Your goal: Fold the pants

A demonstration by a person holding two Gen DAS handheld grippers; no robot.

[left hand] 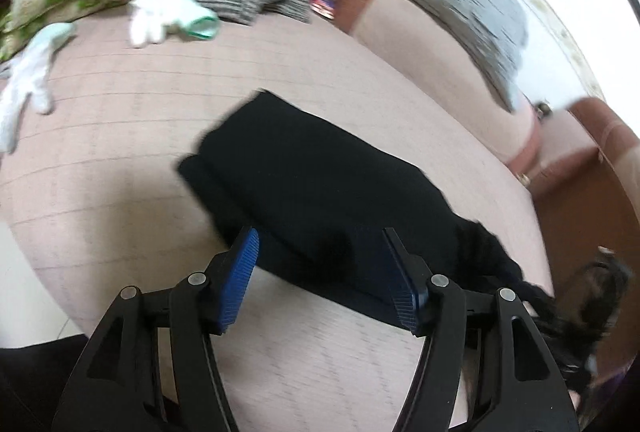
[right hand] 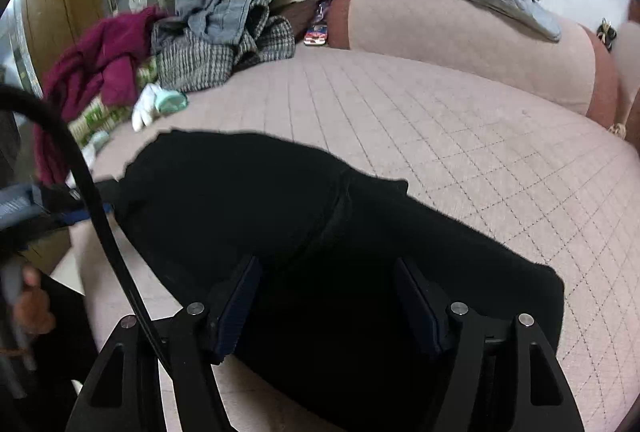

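Black pants lie folded on the pink bed. Left hand-held gripper & right hand-held gripper: jaws apart, nothing clamped. Risk: a pad snags the cloth, fold opens.

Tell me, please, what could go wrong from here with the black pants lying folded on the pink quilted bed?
1. The folded black pants have an untidy bunched end near the edge of the pink quilted bed; it might slip off and pull the fold open.
2. Both the left claw and right claw are open over the cloth, so a careless close could snag only the top layer.
3. The white gloves lie nearby and might get swept along.
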